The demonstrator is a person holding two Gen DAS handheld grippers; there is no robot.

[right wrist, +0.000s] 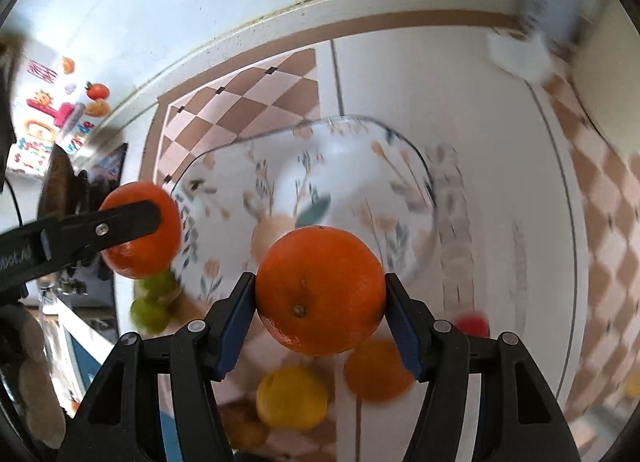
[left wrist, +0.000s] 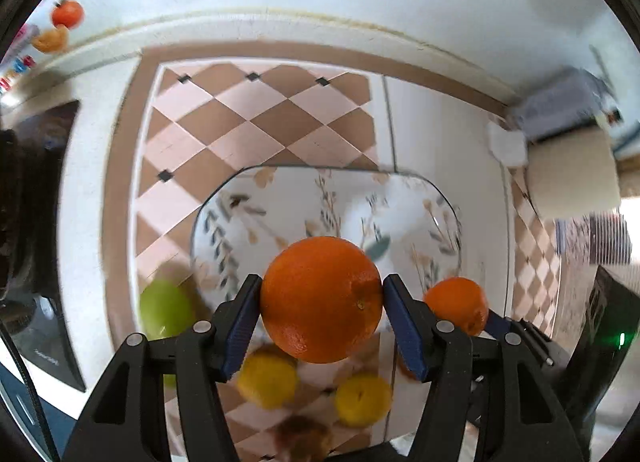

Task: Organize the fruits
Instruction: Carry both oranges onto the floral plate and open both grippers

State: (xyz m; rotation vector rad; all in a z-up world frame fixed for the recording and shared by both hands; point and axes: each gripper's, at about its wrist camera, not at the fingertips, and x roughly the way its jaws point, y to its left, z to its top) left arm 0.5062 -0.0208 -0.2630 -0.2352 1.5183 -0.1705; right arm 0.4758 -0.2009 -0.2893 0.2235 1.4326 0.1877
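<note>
My left gripper (left wrist: pixel 322 302) is shut on an orange (left wrist: pixel 322 298) and holds it above the near rim of a clear glass bowl (left wrist: pixel 280 198) with a leaf print. My right gripper (right wrist: pixel 320 298) is shut on a second orange (right wrist: pixel 320 294), also near that bowl (right wrist: pixel 400 150). In the right wrist view the left gripper's finger (right wrist: pixel 120 222) and its orange (right wrist: pixel 160 238) hang at the left by the bowl's rim. In the left wrist view the right gripper's orange (left wrist: pixel 456 304) shows at the right.
Below lie a green apple (left wrist: pixel 166 310), two lemons (left wrist: pixel 268 380) (left wrist: pixel 362 398), a brown fruit (left wrist: pixel 304 438), another orange (right wrist: pixel 376 372) and a red fruit (right wrist: pixel 474 324). All sit on a checkered tablecloth (left wrist: pixel 240 118). A wall runs behind.
</note>
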